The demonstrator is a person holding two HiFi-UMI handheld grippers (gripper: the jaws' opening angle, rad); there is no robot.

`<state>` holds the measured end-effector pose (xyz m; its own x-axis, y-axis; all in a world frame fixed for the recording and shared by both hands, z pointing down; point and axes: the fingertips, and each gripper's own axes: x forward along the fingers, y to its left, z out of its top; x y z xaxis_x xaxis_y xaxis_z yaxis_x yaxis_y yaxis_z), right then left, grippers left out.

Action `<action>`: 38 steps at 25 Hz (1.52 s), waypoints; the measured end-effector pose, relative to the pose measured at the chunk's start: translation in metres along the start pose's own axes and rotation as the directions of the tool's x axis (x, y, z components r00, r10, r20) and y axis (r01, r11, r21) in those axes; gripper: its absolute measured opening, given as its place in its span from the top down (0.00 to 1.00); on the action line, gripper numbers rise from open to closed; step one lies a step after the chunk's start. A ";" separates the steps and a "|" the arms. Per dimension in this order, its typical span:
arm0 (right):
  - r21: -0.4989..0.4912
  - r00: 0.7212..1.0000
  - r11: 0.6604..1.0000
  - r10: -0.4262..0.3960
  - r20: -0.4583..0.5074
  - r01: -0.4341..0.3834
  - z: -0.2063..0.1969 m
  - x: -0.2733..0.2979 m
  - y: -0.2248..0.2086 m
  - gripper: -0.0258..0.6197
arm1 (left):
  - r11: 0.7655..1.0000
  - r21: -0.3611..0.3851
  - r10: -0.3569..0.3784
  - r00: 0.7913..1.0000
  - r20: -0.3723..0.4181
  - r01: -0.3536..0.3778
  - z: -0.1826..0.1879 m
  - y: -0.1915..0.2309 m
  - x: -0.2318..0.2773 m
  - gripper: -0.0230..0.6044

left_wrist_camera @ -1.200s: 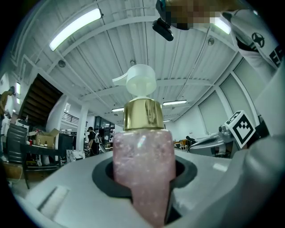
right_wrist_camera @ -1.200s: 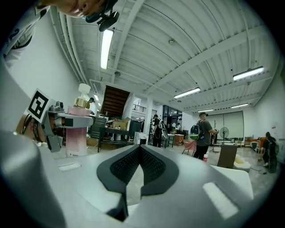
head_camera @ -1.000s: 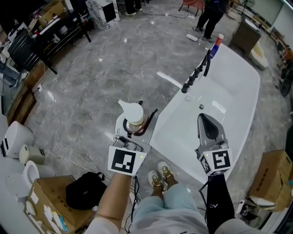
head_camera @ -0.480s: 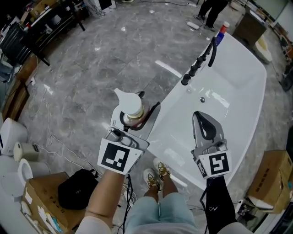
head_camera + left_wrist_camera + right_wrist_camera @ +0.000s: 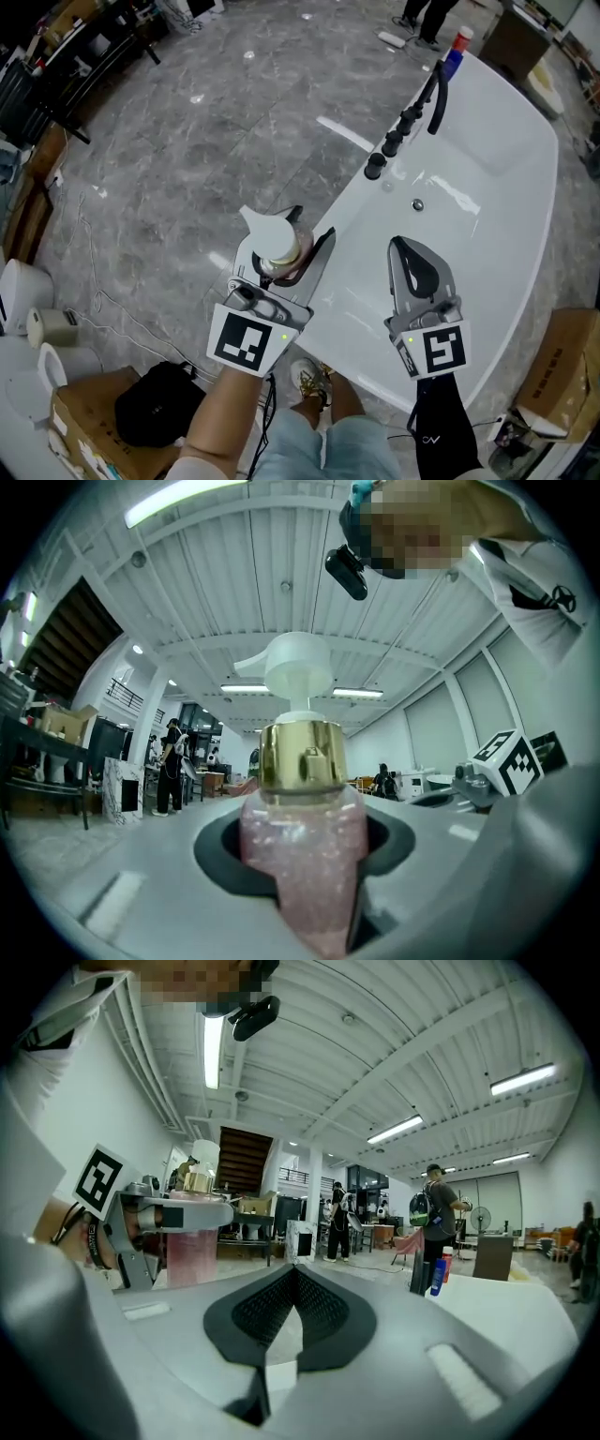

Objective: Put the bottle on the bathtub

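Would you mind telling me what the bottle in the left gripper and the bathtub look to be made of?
Bottle: clear body, plastic or glass, showing glittery pink contents; shiny gold, metallic-looking collar; matte white, plastic-looking pump. Bathtub: glossy white, perhaps acrylic or enamel, given its bright reflections.

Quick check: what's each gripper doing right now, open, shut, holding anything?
Left gripper: shut on the pink pump bottle.
Right gripper: shut, holding nothing.
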<state>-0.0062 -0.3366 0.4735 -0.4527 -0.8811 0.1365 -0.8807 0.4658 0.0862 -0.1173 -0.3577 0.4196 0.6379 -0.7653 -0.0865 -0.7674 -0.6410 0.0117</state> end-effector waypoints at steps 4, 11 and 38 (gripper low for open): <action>0.015 1.000 1.000 0.002 -0.020 -0.002 -0.029 0.014 -0.016 0.91 | 1.000 -0.010 0.000 1.000 0.010 0.000 -0.032 0.002 0.024 0.49; 0.033 0.997 0.999 0.004 -0.080 -0.002 -0.077 0.032 -0.044 0.91 | 1.000 -0.022 -0.006 1.000 -0.029 0.005 -0.105 0.010 0.061 0.49; 0.053 0.990 0.998 0.037 -0.135 -0.030 -0.082 0.000 -0.039 0.91 | 0.990 -0.032 0.127 0.960 -0.248 -0.139 -0.162 -0.009 -0.036 0.20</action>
<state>0.0398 -0.3485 0.5506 -0.4617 -0.8446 0.2712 -0.8731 0.4867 0.0294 -0.1229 -0.3336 0.5840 0.5314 -0.8308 0.1656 -0.8461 -0.5301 0.0557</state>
